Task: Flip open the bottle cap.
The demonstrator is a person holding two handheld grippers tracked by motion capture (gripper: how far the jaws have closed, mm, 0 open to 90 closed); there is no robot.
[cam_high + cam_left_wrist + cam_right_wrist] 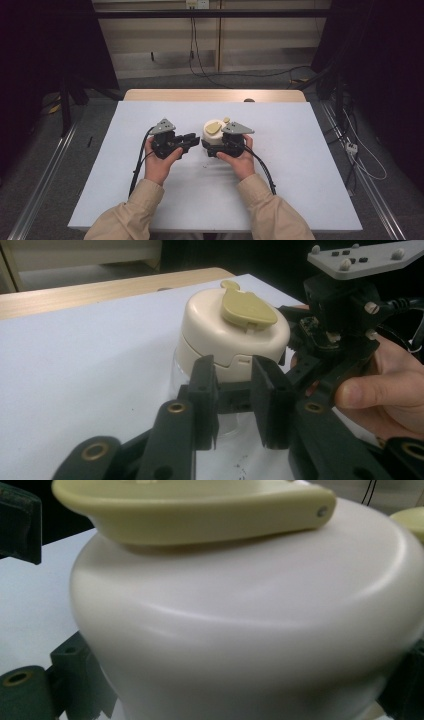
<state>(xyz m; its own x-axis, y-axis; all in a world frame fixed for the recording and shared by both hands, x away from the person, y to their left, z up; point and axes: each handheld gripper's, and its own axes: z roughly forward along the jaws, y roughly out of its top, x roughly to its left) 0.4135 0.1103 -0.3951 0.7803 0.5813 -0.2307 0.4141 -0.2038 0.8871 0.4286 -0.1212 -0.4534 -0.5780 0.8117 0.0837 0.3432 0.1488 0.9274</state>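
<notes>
A cream jar (214,135) with a clear lower body stands on the white table sheet (125,200), near the middle. Its domed lid (230,335) carries an olive-yellow flip tab (247,307). My right gripper (209,146) comes in from the right, with one jaw on each side of the jar (240,630), shut on it. My left gripper (235,405) sits just left of the jar, pointing at its side below the lid. Its jaws stand a narrow gap apart and the pads press on nothing. A hand (160,167) holds each gripper.
The white sheet covers most of a wooden table whose bare far edge (215,95) shows at the back. Cables (197,60) trail on the floor beyond it, and metal rails (45,175) run along both sides. The grey plate (360,257) of the right gripper rises beside the jar.
</notes>
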